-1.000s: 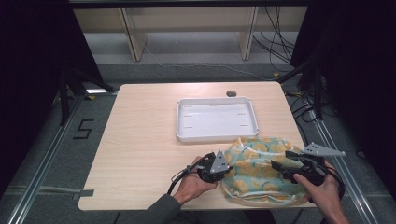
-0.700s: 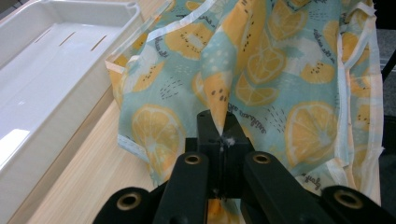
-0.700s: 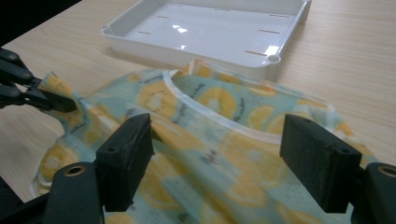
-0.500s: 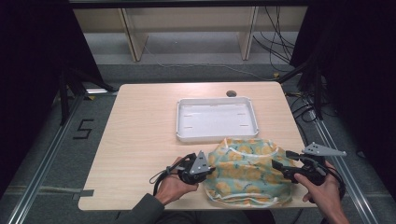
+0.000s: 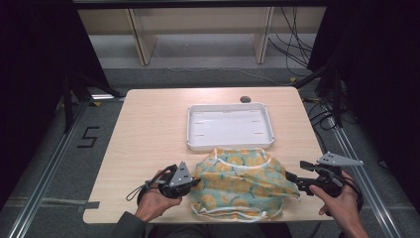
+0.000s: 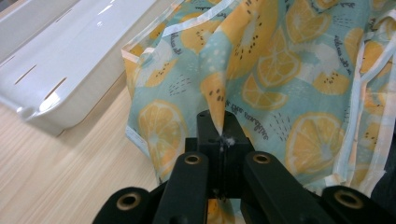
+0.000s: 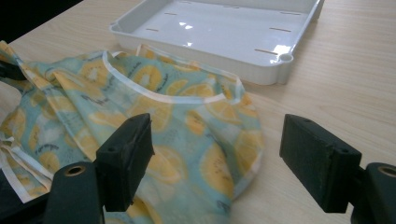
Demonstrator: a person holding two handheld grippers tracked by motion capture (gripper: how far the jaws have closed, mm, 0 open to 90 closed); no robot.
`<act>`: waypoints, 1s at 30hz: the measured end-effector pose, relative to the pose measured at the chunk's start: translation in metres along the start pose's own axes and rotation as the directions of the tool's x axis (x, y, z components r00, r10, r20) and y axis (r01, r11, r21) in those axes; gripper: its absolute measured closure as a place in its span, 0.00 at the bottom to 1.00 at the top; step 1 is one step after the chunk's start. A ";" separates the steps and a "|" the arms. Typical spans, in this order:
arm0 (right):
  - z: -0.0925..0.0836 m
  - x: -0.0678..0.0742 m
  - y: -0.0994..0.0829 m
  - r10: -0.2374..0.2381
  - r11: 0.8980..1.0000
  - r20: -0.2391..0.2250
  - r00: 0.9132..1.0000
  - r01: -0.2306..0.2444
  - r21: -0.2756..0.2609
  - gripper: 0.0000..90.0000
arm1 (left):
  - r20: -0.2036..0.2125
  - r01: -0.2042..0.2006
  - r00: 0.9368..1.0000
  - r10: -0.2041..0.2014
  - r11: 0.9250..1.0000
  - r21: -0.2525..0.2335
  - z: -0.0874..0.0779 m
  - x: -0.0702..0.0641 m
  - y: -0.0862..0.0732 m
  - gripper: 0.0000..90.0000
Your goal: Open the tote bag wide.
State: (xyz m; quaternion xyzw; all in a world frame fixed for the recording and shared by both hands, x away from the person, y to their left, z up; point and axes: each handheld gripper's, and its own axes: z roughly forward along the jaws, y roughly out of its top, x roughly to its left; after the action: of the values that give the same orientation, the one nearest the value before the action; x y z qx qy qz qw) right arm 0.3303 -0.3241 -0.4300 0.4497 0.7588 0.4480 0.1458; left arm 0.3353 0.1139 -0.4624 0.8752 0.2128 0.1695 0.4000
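A teal cloth with orange-slice print and white trim [image 5: 240, 183] lies spread at the table's front edge, just below the white tray [image 5: 229, 144]. My left gripper [image 5: 194, 180] sits at the cloth's left side, shut on a pinched fold of the cloth [image 6: 215, 100], which rises taut from the closed jaws. My right gripper [image 5: 293, 183] rests at the cloth's right edge. In the right gripper view its jaws stand wide apart, the cloth [image 7: 154, 116] lying low between and beyond them, and its fingers [image 7: 126, 161] are clear of the fabric.
The shallow white tray [image 7: 261, 70] stands empty at mid-table, its near rim beside the cloth's far edge. A dark round hole [image 5: 245, 99] marks the table's far side. Bare wood [image 5: 143, 139] stretches to the left. Shelving and cables stand beyond the table.
My left gripper has moved leftward with the cloth pinched in it, pulling the bunched fabric out wider and flatter. The right gripper has stayed at the cloth's right edge.
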 end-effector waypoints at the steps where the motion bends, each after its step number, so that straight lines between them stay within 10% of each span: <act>1: -0.001 0.002 0.000 0.013 1.000 0.001 1.000 -0.013 0.007 0.30 | -0.010 -0.004 1.000 0.004 1.000 0.002 -0.003 0.002 -0.002 0.99; 11: 0.003 0.008 0.000 0.024 1.000 -0.017 1.000 -0.024 0.020 0.30 | -0.011 0.061 0.998 -0.061 0.998 0.017 -0.018 0.008 -0.021 0.95; 21: 0.011 0.018 0.008 -0.036 0.999 -0.131 0.991 0.040 0.028 0.25 | 0.000 0.096 0.995 -0.096 0.995 -0.029 -0.033 -0.002 -0.006 0.36; 30: 0.031 0.048 0.028 -0.122 0.991 -0.251 0.960 0.134 0.031 0.25 | -0.014 0.042 0.999 -0.042 0.998 -0.044 -0.031 -0.017 0.014 0.43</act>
State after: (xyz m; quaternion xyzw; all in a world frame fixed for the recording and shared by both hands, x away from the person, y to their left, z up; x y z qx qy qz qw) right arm 0.3388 -0.2626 -0.4159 0.3434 0.8091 0.4721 0.0672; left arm 0.3098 0.1169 -0.4347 0.8604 0.2304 0.1720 0.4208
